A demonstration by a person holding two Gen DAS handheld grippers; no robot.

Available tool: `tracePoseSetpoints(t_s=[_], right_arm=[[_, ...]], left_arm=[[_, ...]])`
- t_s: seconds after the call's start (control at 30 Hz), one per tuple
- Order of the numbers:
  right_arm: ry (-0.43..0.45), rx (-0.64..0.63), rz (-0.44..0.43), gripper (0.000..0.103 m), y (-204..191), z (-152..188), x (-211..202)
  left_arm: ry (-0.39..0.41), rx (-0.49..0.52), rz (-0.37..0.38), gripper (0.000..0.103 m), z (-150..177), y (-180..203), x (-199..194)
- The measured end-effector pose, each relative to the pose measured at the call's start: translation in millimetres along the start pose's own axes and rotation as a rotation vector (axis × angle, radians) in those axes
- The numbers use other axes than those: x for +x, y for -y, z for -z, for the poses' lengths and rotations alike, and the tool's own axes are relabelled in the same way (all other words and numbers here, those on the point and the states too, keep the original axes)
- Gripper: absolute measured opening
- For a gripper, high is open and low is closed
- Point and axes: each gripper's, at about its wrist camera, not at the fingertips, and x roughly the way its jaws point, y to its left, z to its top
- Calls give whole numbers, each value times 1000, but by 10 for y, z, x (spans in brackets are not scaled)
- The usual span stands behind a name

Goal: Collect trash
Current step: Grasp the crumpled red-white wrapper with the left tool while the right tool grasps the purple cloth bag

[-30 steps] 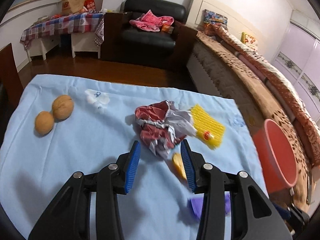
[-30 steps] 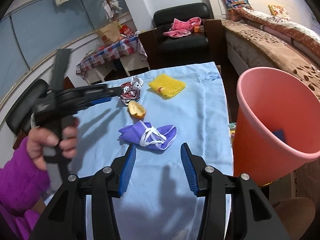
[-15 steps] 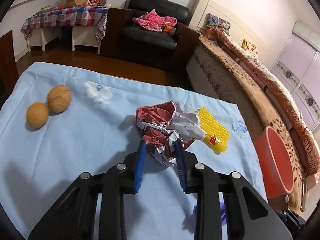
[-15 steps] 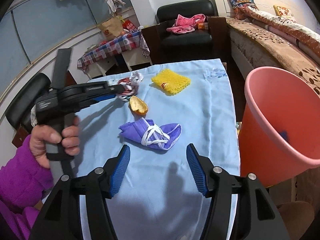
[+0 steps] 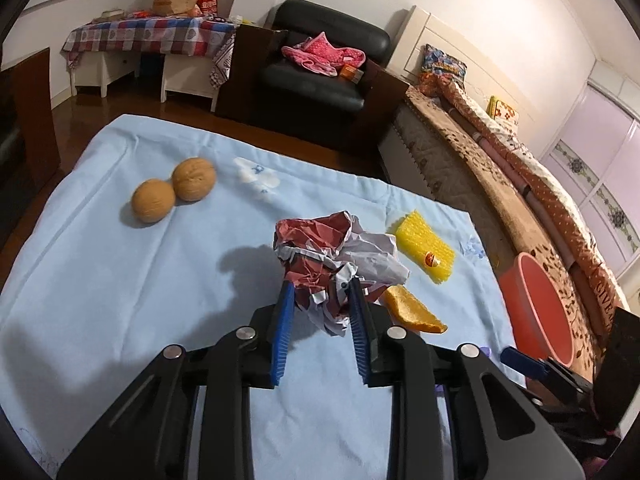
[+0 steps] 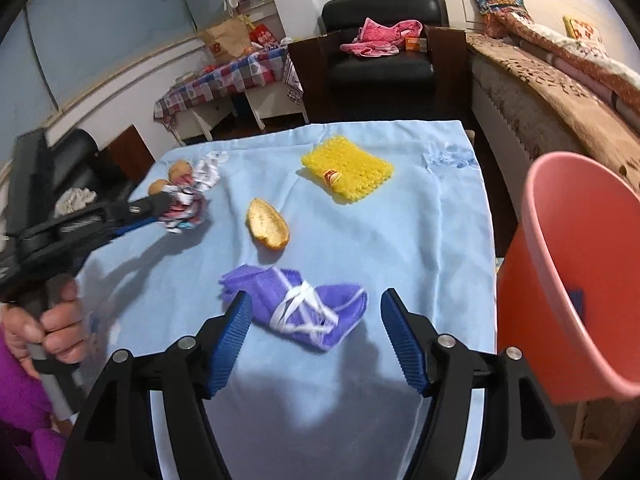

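Left wrist: left tool (image 5: 322,306) clamps crumpled wrapper (image 5: 334,256) over blue cloth (image 5: 120,280); right tool (image 6: 316,320) opening, empty; bedrm.

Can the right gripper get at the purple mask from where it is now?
Probably yes. The right gripper has its jaws opening, and the purple mask lies flat on the blue cloth just ahead between them. Nothing covers it; the orange peel sits farther off.

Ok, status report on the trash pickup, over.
Left hand-held gripper shut on crumpled red-and-white wrapper. Right hand-held gripper opening, straddling purple cloth mask, not gripping. Pink plastic bucket unobstructed.
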Motion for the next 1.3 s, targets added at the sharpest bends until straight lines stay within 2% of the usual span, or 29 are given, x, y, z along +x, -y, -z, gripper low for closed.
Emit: tracePoseSetpoints(t_s=[0.13,0.27,0.37,0.4,0.43,0.5,0.77,1.0,1.17,1.2,1.23,1.3], right_arm=[[-29,-32,31,67,-20,-33,180],[-41,-12,-19,63,-27,-19,226],[-51,-19,-39,50,-78,41,196],[-48,-18,-50,44,-98,65,169],[-44,-18,-56,31,-120,75,133],[-35,0,-70,18,-135,88,57],[-62,-18,-123,9,-314,243,-121],[-76,-83,-119,3,-488,371,-314],[-46,-93,-128,5,-504,407,-481],[-37,-92,-122,17,-498,399,-506],[-30,-91,-115,36,-488,384,-516],[-1,-85,-95,48,-466,334,-536]], left_arm=[[13,-1,15,27,-2,9,-91],[16,8,31,27,10,38,-160],[17,8,46,27,21,69,-203],[20,13,50,27,27,83,-222],[23,16,51,27,33,106,-233],[26,22,56,27,40,127,-253],[47,31,55,27,60,145,-384],[58,16,58,27,89,130,-454],[62,25,62,27,108,147,-497],[63,26,63,27,115,144,-512],[63,27,61,27,117,145,-518],[63,28,61,27,125,140,-532]])
